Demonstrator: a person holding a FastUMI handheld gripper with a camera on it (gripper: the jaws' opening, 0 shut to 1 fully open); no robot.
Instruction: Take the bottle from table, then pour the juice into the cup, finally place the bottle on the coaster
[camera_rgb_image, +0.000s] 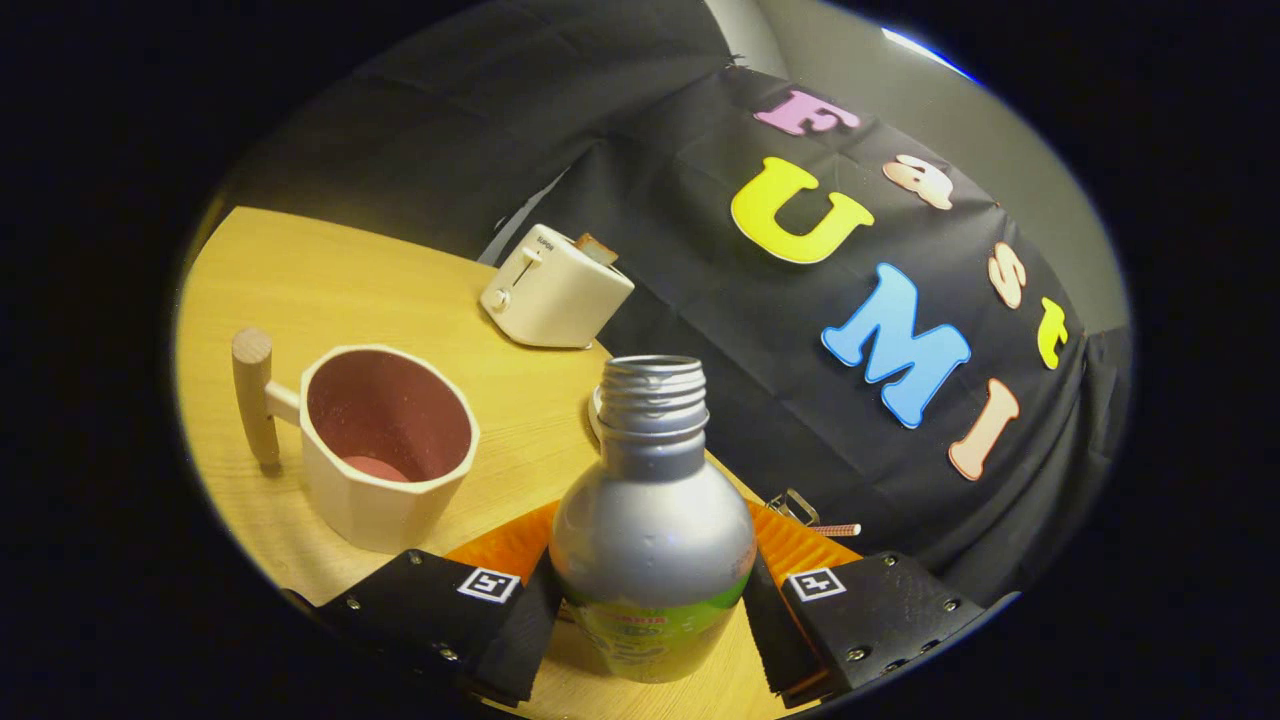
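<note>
- Table first: the round light-wood table (330, 290) is the biggest thing, and it looks tilted in the gripper view. Black cloth hangs as the booth wall on its far and right side.
- Next is the silver metal bottle with a green label (650, 540). It is near, right between the two fingers. Its cap is off, so the ribbed neck is open at the top. It leans a little compared with the table. I cannot tell if its bottom touches the wood.
- The gripper (650, 610) is clamped on that bottle. One finger presses on its left side and the other finger presses on its right side, low on the round body.
- The cream mug with many flat sides, a dark red inside and a wooden peg handle (385, 445) stands on the table, left of the bottle and close to the left finger. Its handle sticks out to the left. The bottom of the mug looks dry.
- The small cream toaster (555, 290) sits far back near the table edge, beyond the mug and the bottle. A brown slice pokes out of its top.
- The orange ribbed coaster (795, 545) lies flat behind the bottle. It shows on both sides of the bottle, just past the fingers.
- A small white round thing (595, 415) peeks out from behind the bottle neck. I cannot tell what it is.
</note>
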